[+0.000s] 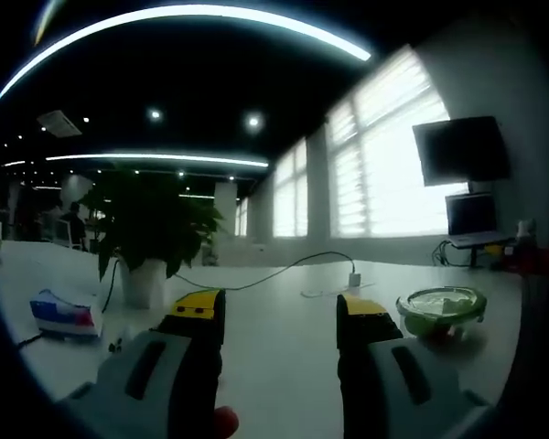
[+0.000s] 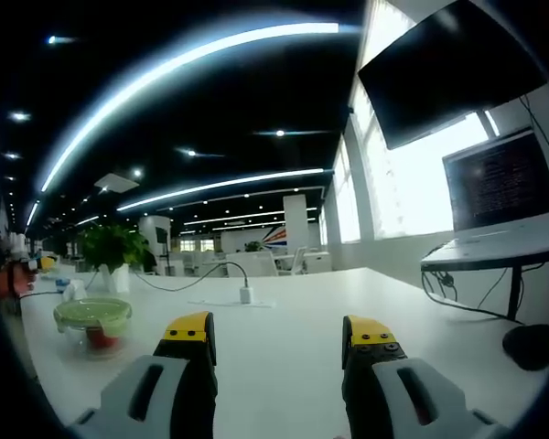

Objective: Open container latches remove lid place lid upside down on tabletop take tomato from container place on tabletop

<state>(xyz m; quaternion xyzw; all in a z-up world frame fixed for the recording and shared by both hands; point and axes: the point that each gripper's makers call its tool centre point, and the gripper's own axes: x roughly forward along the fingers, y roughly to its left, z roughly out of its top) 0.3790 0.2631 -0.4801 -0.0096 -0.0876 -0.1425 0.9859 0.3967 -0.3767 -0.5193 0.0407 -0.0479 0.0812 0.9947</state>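
The round clear container with a green lid point(image 1: 441, 309) is seen standing closed on the white table point(image 1: 284, 329), with the red tomato point(image 2: 100, 337) visible through its wall. The left tongs point(image 1: 280, 315) are held released and empty just left of the container, and the right tongs point(image 2: 279, 337) are held released and empty to its right. Beyond the container, a potted green plant in a white pot point(image 1: 146, 233) and a white charger on a cable point(image 2: 245, 294) are found on the table.

1. One lidded container point(image 1: 441, 309) with green latches.
2. One potted plant point(image 1: 146, 229).
3. One white charger plug point(image 1: 354, 278) with cable.
4. Two screens: wall monitor point(image 1: 461, 151), laptop point(image 2: 501, 181).
5. One small blue-and-red pack point(image 1: 64, 315).
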